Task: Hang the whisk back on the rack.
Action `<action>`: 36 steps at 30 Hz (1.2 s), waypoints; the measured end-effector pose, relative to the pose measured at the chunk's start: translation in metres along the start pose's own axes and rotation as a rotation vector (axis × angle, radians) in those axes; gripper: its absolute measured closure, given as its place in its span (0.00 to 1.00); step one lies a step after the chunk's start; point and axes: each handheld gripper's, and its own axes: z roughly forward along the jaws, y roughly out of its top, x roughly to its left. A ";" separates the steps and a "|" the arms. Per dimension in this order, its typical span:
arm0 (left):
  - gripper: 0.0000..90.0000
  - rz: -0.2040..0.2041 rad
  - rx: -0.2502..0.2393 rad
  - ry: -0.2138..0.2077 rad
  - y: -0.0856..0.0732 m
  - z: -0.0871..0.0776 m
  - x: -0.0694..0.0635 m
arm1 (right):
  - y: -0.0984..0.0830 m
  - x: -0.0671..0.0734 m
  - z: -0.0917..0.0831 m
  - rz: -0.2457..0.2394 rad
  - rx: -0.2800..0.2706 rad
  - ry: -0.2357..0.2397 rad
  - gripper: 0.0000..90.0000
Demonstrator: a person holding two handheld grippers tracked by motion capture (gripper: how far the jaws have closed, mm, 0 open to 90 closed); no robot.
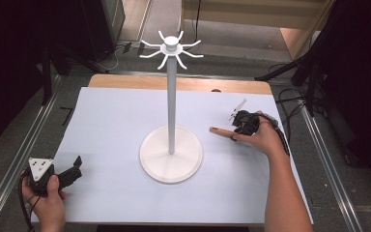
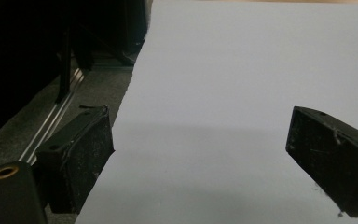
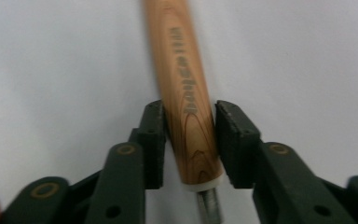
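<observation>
At centre right of the high view, a wooden handle (image 3: 186, 93) is clamped near its metal-collared end by the right gripper (image 3: 189, 140), low over the white surface (image 1: 111, 121), probably for carrying. At lower left, the left gripper (image 2: 200, 154) is held spread and empty. The white stand (image 1: 172, 96) is left untouched at centre.

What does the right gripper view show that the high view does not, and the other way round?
The right gripper view alone shows the wood grain and dark lettering of the wooden handle, a pale collar and metal stub at its near end, and both jaws pressed against its sides.

The high view alone shows the white stand with hooks on top, the left gripper near the sheet's left edge, and the table.

Both show the right gripper closed on the handle, above the pale sheet.
</observation>
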 end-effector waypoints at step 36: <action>0.09 -0.001 0.003 -0.001 0.000 0.000 0.000 | -0.009 0.027 -0.055 0.052 -0.349 -0.088 0.79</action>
